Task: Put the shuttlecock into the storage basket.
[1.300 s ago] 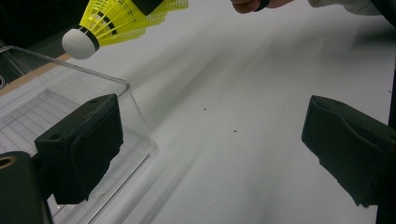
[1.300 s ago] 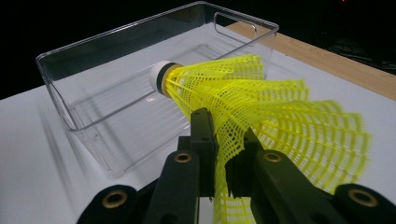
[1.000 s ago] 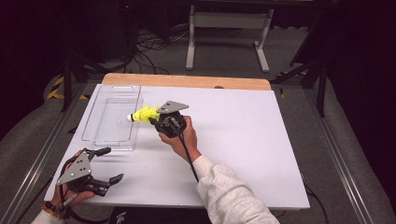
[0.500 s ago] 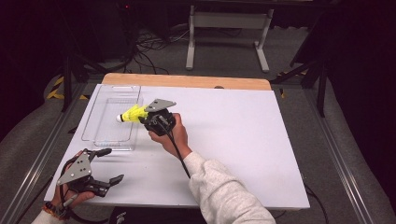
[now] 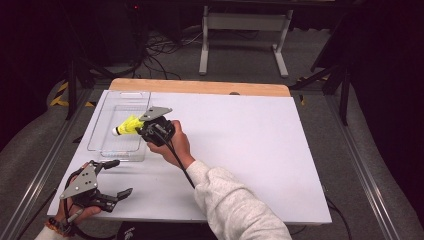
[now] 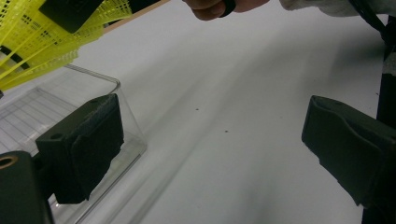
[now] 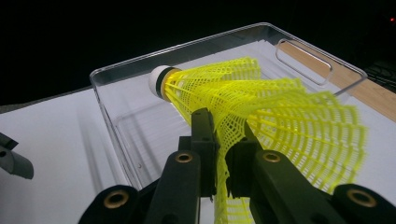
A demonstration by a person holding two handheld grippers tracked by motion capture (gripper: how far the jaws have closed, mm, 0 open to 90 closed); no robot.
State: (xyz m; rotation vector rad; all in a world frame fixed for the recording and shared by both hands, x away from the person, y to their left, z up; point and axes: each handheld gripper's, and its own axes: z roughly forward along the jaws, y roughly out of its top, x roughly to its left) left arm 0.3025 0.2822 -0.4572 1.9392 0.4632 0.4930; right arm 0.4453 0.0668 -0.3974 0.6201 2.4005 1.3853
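The yellow shuttlecock (image 7: 261, 107) hangs over the clear plastic tray (image 5: 107, 145), pinched by the thin mesh of its skirt between the jaws of the right gripper (image 7: 223, 154), with its white cork tip pointing off toward the tray's far left wall. From the high view it sits above the tray's near right part, not yet resting on the floor of it. That grip looks to me like the weak point: the jaws are clamped nearly shut on one fold of soft netting, so the skirt could crumple or slide out, and the heavier cork end could swing the shuttlecock down and tip it loose before it is well inside. If it is let go too close to the near wall, I would expect it to catch the rim, roll along its cone and end up on the white table (image 5: 260, 150) instead. The tray itself seems light and nothing steadies it, so a knock from the gripper against the wall could shove it. The left gripper (image 5: 112, 179) rests low at the table's near left corner, jaws spread wide and holding nothing, just beside the tray's near corner; a careless lift there could nudge the tray too.
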